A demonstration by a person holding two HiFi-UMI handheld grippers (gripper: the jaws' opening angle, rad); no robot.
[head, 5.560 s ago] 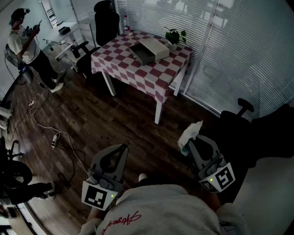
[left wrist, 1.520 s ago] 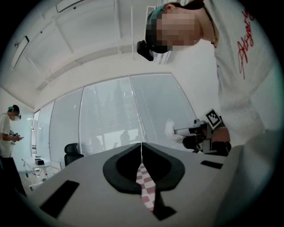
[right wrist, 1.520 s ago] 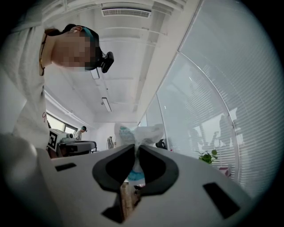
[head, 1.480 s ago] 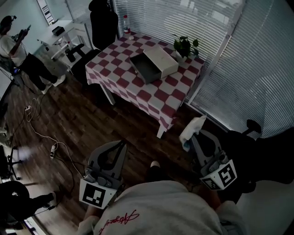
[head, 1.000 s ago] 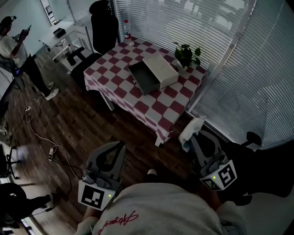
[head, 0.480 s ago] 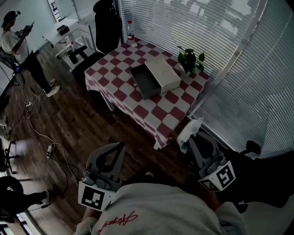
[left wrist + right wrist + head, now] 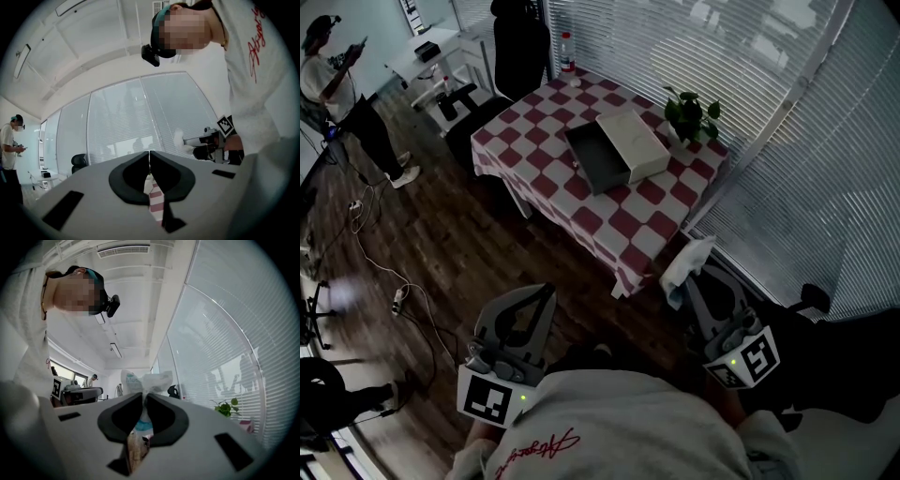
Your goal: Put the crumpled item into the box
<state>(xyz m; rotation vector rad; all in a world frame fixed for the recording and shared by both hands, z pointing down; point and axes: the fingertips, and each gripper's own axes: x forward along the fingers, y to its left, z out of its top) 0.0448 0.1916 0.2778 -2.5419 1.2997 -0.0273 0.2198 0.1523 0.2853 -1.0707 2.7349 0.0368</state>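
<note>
Head view: the label of the bottle [image 7: 567, 51] at the 12 o'clock corner of the table [image 7: 628, 230] is too small for me to read. The chair [image 7: 517, 37] behind it is cut off by the top edge. The right gripper [image 7: 692, 277] hides the lower part of the crumpled item [image 7: 686, 258].

On the red-and-white checked tabletop [image 7: 623, 225], the open rectangular box [image 7: 614, 150] lies centrally, a green potted plant [image 7: 692, 112] just right of it, a plastic bottle [image 7: 567, 52] at the far corner.
</note>
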